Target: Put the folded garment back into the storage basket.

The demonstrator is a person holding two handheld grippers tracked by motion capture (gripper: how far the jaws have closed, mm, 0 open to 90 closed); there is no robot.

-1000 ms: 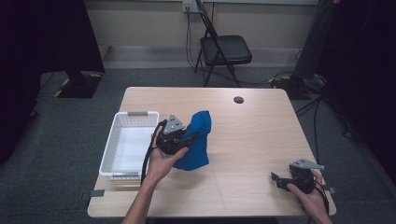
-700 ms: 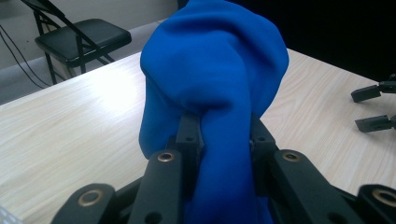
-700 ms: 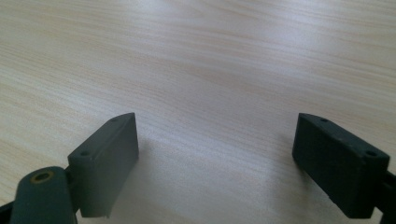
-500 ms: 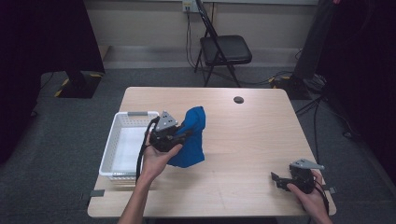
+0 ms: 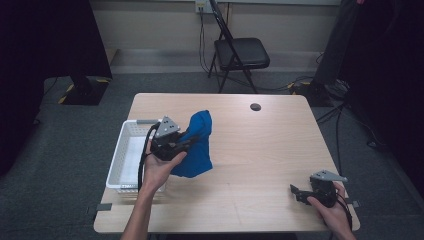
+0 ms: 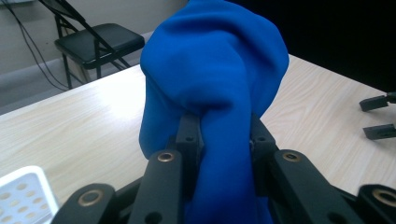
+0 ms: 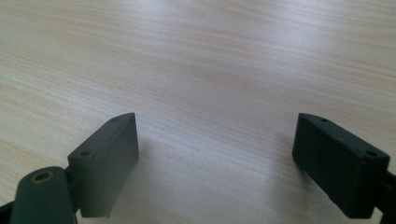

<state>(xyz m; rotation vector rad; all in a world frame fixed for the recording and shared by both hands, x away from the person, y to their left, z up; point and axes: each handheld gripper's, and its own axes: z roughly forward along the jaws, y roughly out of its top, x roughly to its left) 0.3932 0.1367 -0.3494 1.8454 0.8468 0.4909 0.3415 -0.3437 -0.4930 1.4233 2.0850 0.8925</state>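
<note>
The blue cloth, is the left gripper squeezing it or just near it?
Touching. In the left gripper view the blue cloth is pinched between the left gripper's two black jaws, bulging out above them.

Black left tool (image 5: 186, 145), brass pivots; right tool (image 5: 297, 192) matches (grey triangular plates).

The blue cloth (image 6: 215, 84) looks soft and matt, the table (image 5: 270, 145) pale wood-grain laminate (faintly shiny), the white basket (image 5: 122, 155) perforated plastic, the folding chair (image 5: 240, 52) dark metal.
</note>
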